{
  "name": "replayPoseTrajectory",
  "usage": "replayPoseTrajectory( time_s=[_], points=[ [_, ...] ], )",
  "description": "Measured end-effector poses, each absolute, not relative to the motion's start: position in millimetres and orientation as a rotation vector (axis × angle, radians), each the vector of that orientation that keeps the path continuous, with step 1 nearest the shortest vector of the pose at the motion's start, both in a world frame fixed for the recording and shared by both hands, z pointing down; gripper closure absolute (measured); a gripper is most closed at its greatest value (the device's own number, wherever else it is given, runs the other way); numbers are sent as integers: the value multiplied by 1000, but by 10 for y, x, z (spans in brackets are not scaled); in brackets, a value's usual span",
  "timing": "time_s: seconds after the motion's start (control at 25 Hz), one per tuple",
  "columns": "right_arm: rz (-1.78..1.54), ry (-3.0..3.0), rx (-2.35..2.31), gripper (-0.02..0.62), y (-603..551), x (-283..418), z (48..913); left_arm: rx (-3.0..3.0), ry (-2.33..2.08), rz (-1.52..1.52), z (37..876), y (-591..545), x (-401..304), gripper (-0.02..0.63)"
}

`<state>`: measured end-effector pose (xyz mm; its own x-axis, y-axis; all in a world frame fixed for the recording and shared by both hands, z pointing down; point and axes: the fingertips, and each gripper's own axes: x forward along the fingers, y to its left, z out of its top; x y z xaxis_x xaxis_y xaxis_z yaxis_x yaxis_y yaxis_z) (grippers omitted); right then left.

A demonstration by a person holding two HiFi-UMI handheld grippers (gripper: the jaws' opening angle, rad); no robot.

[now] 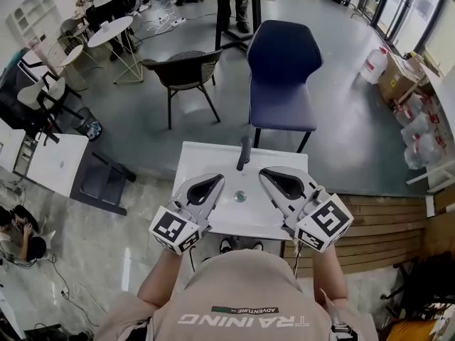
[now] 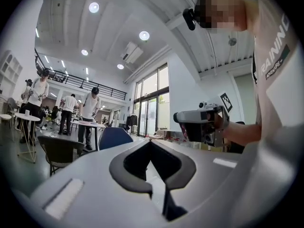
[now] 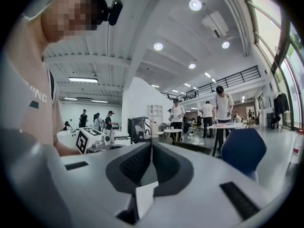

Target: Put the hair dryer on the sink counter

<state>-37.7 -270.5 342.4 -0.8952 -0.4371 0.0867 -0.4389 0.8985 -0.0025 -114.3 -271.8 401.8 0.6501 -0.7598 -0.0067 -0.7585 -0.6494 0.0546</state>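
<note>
1. Your left gripper and right gripper are both closed and empty.
2. The dryer lies at the counter's far edge. Its long axis points away from you, and it is slightly nearer the right gripper.

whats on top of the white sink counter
A dark elongated thing at its far edge and a round drain mid-basin. The left gripper and right gripper cover the sides of the sink counter.

The sink counter's dark object is too small to tell, perhaps a faucet.
</note>
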Motion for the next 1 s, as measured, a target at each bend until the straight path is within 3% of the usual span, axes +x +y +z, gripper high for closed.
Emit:
replayPoseTrajectory(
  time_s=[0.48,1.0],
  points=[
    [-105,-3072,707,580,-2687,-412,3025,2854,-1368,-129,3485,-2780,-1174,598],
    [-108,-3050,813,583,-2701,-194,3036,2886,-1347,-95,3441,-2825,-1065,598]
  ],
)
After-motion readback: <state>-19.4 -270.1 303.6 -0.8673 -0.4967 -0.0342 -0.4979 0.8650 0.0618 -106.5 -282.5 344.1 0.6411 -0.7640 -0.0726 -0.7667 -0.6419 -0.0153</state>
